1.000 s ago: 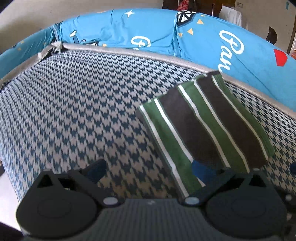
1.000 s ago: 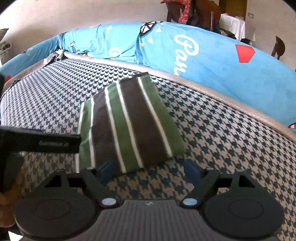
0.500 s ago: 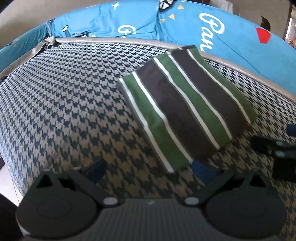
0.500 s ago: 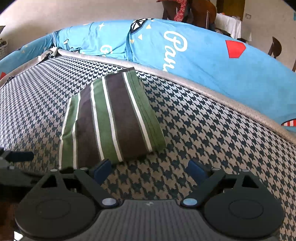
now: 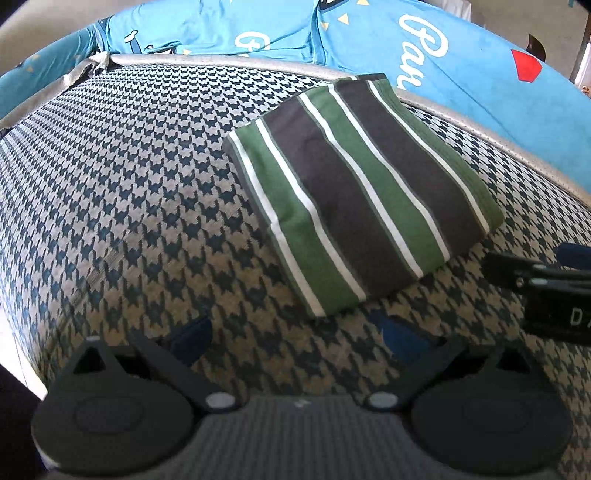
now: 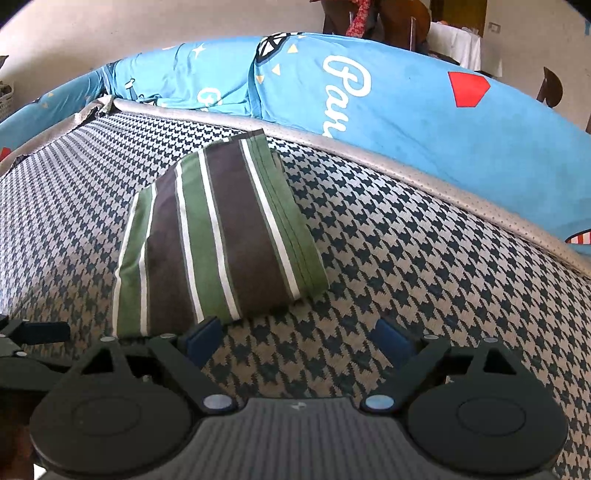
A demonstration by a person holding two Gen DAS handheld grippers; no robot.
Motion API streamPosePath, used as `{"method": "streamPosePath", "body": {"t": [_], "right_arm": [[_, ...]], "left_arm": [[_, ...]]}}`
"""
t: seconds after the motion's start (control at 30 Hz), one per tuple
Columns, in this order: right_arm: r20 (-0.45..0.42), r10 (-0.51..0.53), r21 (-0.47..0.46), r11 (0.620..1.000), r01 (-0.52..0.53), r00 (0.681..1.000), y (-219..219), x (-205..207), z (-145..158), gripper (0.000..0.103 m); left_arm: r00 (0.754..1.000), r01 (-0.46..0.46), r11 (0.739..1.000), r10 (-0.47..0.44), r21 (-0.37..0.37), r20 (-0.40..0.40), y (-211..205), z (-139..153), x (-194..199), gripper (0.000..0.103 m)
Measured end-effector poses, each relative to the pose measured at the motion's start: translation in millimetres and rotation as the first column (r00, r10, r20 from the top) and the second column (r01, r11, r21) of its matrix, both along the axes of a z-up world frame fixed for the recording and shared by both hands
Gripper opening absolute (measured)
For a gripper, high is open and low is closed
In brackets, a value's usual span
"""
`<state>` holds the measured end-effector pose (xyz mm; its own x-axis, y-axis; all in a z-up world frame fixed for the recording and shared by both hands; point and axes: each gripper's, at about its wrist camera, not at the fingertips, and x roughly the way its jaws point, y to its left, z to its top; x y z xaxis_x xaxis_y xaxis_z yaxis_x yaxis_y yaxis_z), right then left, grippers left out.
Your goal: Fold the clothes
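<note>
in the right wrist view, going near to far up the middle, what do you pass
right gripper → houndstooth cushion → folded striped garment → grey piping edge → blue printed cover → wall

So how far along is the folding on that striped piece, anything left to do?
Done: the green and brown striped garment lies as a compact folded rectangle on the houndstooth cushion. In hand: nothing; the left gripper and right gripper are both open and empty, just short of its near edge. Left: I see no other loose clothing in either view, so at most a tidy-up or moving it aside.
</note>
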<state>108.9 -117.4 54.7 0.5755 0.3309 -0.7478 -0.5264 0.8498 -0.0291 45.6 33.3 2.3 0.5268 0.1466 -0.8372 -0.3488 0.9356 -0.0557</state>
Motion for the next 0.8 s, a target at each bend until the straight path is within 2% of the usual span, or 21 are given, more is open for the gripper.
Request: {"method": "streamPosePath", "body": {"t": [0.8], "right_arm": [[0.006,0.009,-0.023,1.000,-0.009,1.000,-0.1,-0.4,-4.4,0.091]], "left_arm": [[1.000,0.000,1.000,0.000,-0.005,-0.003,-5.6,1.3,-4.6,0.103]]}}
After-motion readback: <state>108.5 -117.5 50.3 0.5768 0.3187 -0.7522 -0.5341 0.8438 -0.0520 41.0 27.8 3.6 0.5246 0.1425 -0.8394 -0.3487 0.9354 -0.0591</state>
